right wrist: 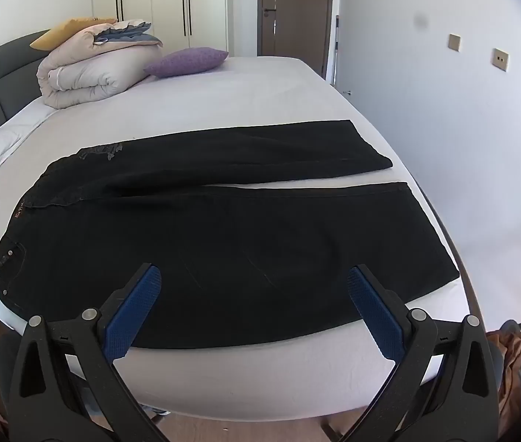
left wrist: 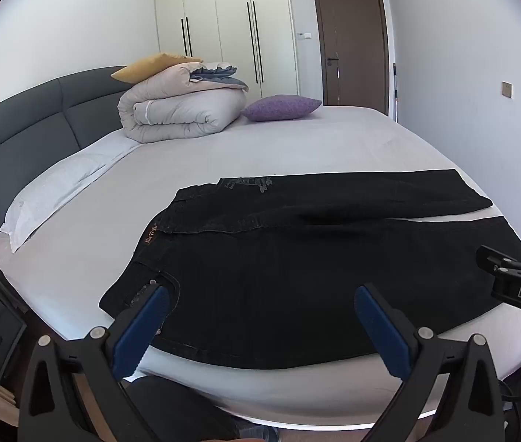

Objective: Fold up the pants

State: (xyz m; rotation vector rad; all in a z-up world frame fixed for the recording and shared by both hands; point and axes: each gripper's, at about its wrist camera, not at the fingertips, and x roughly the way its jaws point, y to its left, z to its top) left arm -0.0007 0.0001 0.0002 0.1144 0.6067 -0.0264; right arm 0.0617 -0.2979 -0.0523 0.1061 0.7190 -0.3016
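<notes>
Black jeans (left wrist: 297,258) lie flat on the white bed (left wrist: 223,154), waistband to the left, two legs stretching right with a strip of sheet between them. They also show in the right wrist view (right wrist: 223,243). My left gripper (left wrist: 260,309) is open and empty, above the near edge by the waistband pocket. My right gripper (right wrist: 254,287) is open and empty, above the near leg. The right gripper's body shows at the right edge of the left wrist view (left wrist: 518,283).
A folded duvet (left wrist: 183,107), a yellow cushion (left wrist: 150,66) and a purple pillow (left wrist: 282,107) sit at the far end by the grey headboard (left wrist: 39,125). A white pillow (left wrist: 50,199) lies at left. A wall (right wrist: 444,110) runs close along the bed's right.
</notes>
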